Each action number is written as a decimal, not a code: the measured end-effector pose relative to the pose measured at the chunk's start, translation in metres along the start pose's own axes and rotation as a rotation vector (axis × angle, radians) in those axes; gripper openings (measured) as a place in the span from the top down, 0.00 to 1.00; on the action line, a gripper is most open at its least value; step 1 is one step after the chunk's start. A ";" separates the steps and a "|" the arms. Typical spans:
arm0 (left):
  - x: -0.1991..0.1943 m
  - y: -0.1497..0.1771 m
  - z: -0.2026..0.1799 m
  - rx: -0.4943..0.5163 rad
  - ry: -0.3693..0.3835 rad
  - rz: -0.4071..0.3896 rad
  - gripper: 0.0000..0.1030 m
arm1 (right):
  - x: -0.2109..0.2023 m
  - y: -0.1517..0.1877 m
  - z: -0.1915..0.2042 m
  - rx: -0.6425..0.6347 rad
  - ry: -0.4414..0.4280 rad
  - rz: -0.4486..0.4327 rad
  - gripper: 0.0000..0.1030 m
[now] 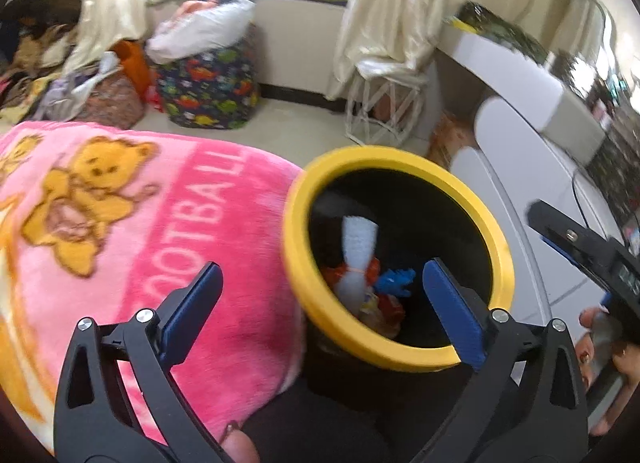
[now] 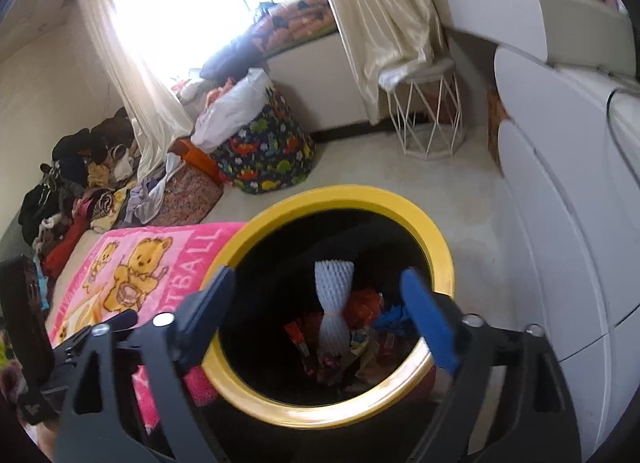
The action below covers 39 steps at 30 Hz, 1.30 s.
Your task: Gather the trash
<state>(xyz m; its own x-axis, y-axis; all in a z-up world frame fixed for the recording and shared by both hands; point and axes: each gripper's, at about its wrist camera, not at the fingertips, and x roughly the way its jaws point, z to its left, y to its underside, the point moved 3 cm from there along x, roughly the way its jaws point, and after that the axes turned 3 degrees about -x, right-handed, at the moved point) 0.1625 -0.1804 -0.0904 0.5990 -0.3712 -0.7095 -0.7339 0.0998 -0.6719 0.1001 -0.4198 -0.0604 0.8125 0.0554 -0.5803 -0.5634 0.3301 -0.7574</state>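
A black trash bin with a yellow rim (image 1: 472, 203) (image 2: 440, 247) stands beside a bed. Inside it lie a white foam net sleeve (image 1: 358, 251) (image 2: 334, 287), a blue scrap (image 1: 394, 281) (image 2: 390, 317) and several orange and red wrappers (image 2: 366, 299). My left gripper (image 1: 324, 283) hangs open above the bin's near left rim, nothing between its blue pads (image 1: 454, 303). My right gripper (image 2: 320, 291) is open over the bin's mouth, its fingers empty. The right gripper's body (image 1: 592, 251) and the hand holding it show at the right edge of the left wrist view.
A pink bear-print blanket (image 1: 120, 223) (image 2: 132, 271) covers the bed left of the bin. White drawers (image 2: 568, 223) stand close on the right. Farther off are a dinosaur-print bag (image 2: 268, 155), a white wire stool (image 2: 430, 115), piled clothes (image 2: 80, 191) and curtains.
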 end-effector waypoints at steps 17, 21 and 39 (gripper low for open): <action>-0.095 0.042 0.060 -0.031 -0.204 -0.260 0.11 | -0.055 0.052 0.069 -0.176 0.035 -0.264 0.06; -0.100 0.052 0.065 -0.038 -0.226 -0.278 0.10 | -0.066 0.059 0.072 -0.194 0.057 -0.333 0.06; -0.106 0.055 0.059 -0.016 -0.238 -0.321 0.10 | -0.066 0.063 0.075 -0.242 0.048 -0.351 0.06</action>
<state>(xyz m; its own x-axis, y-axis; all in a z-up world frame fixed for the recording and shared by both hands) 0.0778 -0.0814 -0.0649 0.8550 -0.1563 -0.4946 -0.5009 -0.0016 -0.8655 0.0218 -0.3323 -0.0477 0.9567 -0.0669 -0.2834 -0.2770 0.0905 -0.9566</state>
